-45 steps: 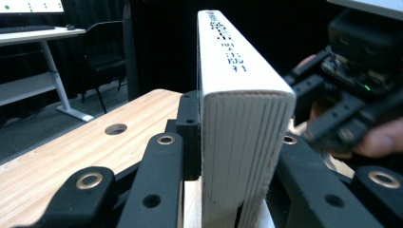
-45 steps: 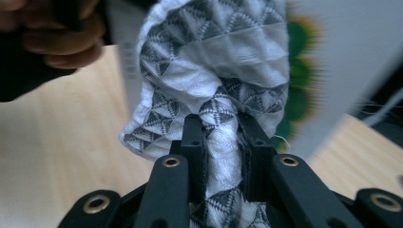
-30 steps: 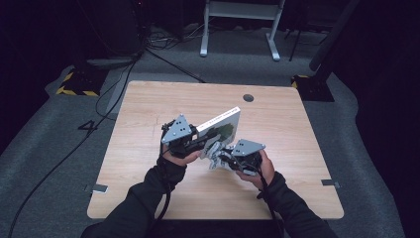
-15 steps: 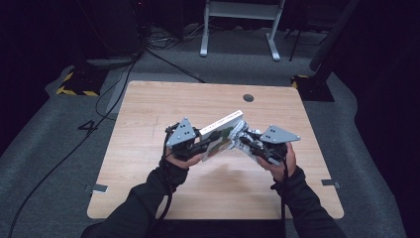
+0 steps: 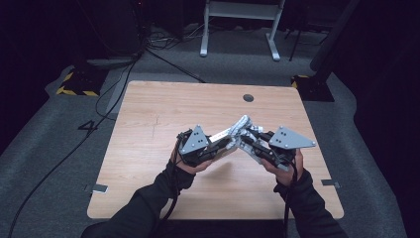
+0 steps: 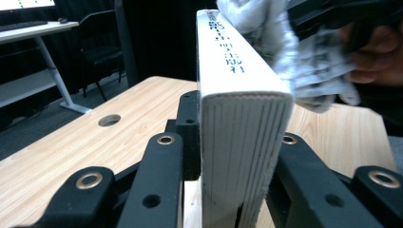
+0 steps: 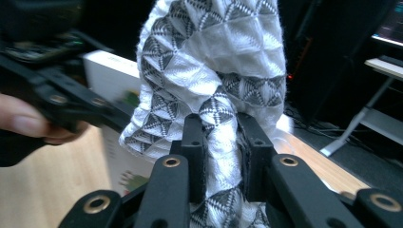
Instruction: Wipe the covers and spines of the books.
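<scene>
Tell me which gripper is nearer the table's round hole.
Right. The right gripper, clamping the cloth, sits just below the hole; the left gripper, holding the book, is farther left and lower.

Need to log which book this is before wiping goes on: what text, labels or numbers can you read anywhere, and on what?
Book spine: a column of dark printed characters, too blurred to read.
Book cover: small green marks, no legible words.
Floor left of the table: a mark like "4".
Cloth: woven triangle pattern, no text.
</scene>
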{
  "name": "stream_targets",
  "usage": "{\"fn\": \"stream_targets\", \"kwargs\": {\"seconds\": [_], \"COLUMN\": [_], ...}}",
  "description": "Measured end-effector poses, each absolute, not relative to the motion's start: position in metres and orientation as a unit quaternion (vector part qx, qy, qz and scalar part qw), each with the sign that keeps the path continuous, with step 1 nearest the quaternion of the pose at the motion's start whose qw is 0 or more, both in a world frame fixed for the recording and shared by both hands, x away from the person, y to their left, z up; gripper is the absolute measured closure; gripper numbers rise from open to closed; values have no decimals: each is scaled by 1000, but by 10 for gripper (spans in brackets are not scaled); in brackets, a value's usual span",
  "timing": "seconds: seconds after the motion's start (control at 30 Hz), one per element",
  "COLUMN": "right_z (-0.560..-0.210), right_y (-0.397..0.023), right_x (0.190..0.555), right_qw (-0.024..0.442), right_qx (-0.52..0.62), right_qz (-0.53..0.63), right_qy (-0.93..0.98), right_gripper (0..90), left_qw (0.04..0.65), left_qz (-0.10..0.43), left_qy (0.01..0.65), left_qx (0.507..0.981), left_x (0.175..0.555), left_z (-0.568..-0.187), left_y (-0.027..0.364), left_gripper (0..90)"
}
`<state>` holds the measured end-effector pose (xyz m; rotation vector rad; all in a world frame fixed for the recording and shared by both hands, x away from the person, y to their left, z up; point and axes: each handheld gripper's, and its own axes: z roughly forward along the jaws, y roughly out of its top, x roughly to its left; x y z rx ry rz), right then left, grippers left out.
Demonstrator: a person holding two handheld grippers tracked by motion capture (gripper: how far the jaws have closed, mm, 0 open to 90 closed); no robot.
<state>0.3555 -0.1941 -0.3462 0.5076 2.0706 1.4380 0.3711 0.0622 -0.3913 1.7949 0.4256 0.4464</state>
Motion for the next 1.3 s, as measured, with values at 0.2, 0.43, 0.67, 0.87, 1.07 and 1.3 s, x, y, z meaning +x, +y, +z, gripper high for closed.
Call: {"fn": "stream_targets", "kwargs": {"seconds": [0.2, 0.43, 0.67, 0.87, 1.07, 1.3], "right_z": [-350, -356, -357, -358, -371, -402], "right_y": [-170, -161, -171, -198, -207, -187], "right_x": [342, 339, 349, 369, 381, 388], "right_qw": [267, 255, 266, 279, 270, 245], "right_qx": [144, 129, 148, 204, 231, 225], "right_qz": [526, 516, 497, 495, 478, 444], "right_qy": [795, 807, 813, 797, 803, 832], "right_gripper": [757, 757, 758, 757, 757, 757], "left_qw": [579, 576, 580, 587, 589, 602], "left_qz": [188, 184, 180, 185, 188, 183], "left_qy": [183, 184, 186, 187, 189, 199], "left_qx": [772, 775, 773, 766, 763, 751], "left_x": [371, 373, 374, 375, 375, 378], "left_z": [-394, -397, -396, -391, -390, -385], "left_y": [59, 58, 63, 70, 73, 81], "left_gripper": [753, 753, 753, 753, 753, 753]}}
